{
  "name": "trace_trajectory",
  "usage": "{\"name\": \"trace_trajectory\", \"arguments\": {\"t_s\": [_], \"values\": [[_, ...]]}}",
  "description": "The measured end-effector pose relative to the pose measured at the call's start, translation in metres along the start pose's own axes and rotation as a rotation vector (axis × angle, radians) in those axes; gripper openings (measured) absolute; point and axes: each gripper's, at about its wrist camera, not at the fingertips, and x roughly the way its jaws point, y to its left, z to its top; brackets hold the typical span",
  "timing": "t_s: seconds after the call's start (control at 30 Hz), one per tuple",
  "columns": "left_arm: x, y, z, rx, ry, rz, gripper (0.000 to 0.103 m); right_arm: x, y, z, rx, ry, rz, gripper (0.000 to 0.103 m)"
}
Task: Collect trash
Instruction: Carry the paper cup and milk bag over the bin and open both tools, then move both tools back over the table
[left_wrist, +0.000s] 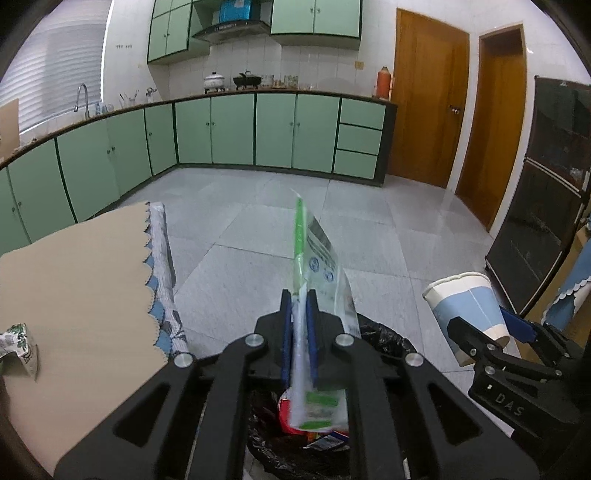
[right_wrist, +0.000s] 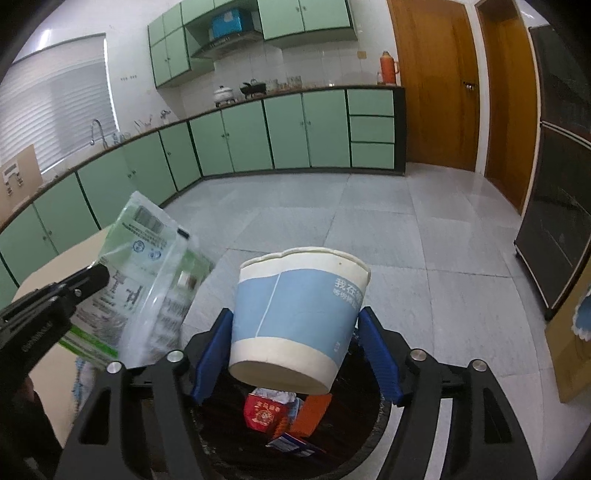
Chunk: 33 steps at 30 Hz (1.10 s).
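Blue pads of the left hand-held gripper (left_wrist: 299, 332) are nearly closed, pinching a clear plastic wrapper (left_wrist: 317, 266) with green print above the black-lined trash bin (left_wrist: 384, 336). Left of it, a beige worktop (left_wrist: 74, 280) carries a crumpled packet (left_wrist: 18, 343). To the right, the right hand-held gripper (right_wrist: 295, 354) stands wide, its pads clasping a blue-and-white paper cup (right_wrist: 295, 310) over the bin, where red packaging (right_wrist: 266, 413) lies.

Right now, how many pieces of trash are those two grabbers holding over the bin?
2: a clear plastic wrapper in the left gripper, and a blue-and-white paper cup between the right gripper's fingers.
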Motion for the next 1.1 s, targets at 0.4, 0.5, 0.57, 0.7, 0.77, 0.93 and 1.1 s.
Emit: {"name": "trace_trajectory", "arguments": {"t_s": [0.4, 0.5, 0.57, 0.7, 0.77, 0.93, 1.1], "values": [[-0.01, 0.012, 0.007, -0.051, -0.029, -0.021, 0.04, -0.01, 0.002, 0.002, -0.008, -0.023, -0.02, 0.087], [-0.02, 0.021, 0.01, -0.068, -0.053, -0.016, 0.046, -0.016, 0.006, 0.005, -0.008, -0.033, -0.018, 0.091], [-0.03, 0.029, 0.011, -0.078, -0.075, -0.008, 0.052, -0.021, 0.008, 0.008, -0.008, -0.042, -0.013, 0.094], [-0.048, 0.047, 0.015, -0.094, -0.107, 0.013, 0.06, -0.035, 0.022, 0.014, -0.008, -0.069, 0.006, 0.097], [-0.06, 0.059, 0.014, -0.101, -0.127, 0.036, 0.065, -0.042, 0.032, 0.017, -0.007, -0.083, 0.026, 0.097], [-0.091, 0.09, 0.01, -0.112, -0.174, 0.101, 0.07, -0.056, 0.063, 0.016, -0.041, -0.113, 0.085, 0.097], [-0.123, 0.131, -0.001, -0.122, -0.188, 0.191, 0.071, -0.063, 0.107, 0.012, -0.08, -0.123, 0.165, 0.097]]}}
